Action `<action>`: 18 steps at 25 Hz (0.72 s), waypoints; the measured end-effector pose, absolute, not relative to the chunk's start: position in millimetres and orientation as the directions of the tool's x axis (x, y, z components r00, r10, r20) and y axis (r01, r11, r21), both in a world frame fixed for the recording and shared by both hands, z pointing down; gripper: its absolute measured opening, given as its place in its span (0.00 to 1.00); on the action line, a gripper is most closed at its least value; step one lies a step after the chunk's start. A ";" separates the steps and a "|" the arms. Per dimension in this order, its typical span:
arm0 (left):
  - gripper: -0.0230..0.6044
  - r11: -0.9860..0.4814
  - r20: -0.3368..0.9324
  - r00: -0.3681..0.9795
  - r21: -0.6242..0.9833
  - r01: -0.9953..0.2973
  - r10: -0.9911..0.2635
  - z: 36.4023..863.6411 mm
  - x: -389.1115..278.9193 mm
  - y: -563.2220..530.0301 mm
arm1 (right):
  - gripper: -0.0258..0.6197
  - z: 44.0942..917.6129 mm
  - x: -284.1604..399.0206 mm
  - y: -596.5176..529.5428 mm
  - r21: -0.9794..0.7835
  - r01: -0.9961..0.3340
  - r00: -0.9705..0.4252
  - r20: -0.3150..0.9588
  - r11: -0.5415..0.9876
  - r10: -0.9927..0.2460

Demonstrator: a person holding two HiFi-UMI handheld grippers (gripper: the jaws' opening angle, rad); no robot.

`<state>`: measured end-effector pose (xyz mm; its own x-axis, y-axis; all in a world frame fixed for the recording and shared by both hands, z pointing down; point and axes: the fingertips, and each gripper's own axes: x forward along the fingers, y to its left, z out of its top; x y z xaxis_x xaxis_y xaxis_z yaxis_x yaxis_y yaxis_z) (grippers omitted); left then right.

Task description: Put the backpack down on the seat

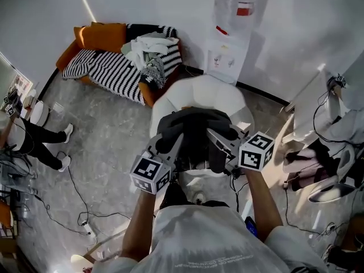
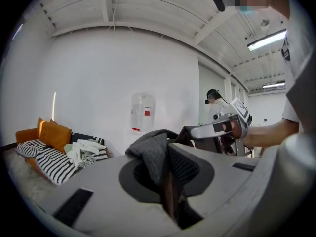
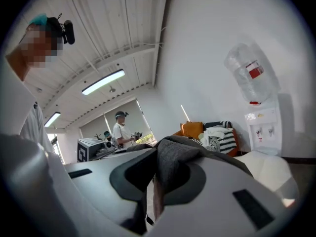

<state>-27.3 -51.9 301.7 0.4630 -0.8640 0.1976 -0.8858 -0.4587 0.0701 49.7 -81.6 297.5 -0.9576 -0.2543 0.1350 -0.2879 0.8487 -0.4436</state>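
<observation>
My left tool (image 1: 169, 145) and right tool (image 1: 219, 139) are each clamped on dark backpack (image 1: 193, 125) fabric, over the white seat (image 1: 219, 94).

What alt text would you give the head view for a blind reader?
Seen from above, a person holds a dark backpack over a white seat, left tongs and right tongs shut on it. A striped sofa stands behind.
</observation>
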 end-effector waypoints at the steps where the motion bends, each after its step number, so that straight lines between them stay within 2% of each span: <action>1: 0.11 -0.463 0.201 0.468 0.072 -0.883 -0.861 303.5 -29.7 -55.4 | 0.09 299.7 47.5 -84.5 -0.445 -0.292 -0.956 0.140 0.846 -0.257; 18: 0.11 -0.517 0.233 0.544 0.170 -0.839 -0.806 342.5 -99.1 -168.8 | 0.09 340.7 -18.9 -189.4 -0.483 -0.398 -0.917 0.218 0.780 -0.333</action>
<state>-99.1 -168.8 342.5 0.5437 -0.8062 0.2331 -0.8391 -0.5167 0.1701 -18.9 -189.4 340.7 -0.9172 -0.3334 0.2182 -0.3983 0.7796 -0.4833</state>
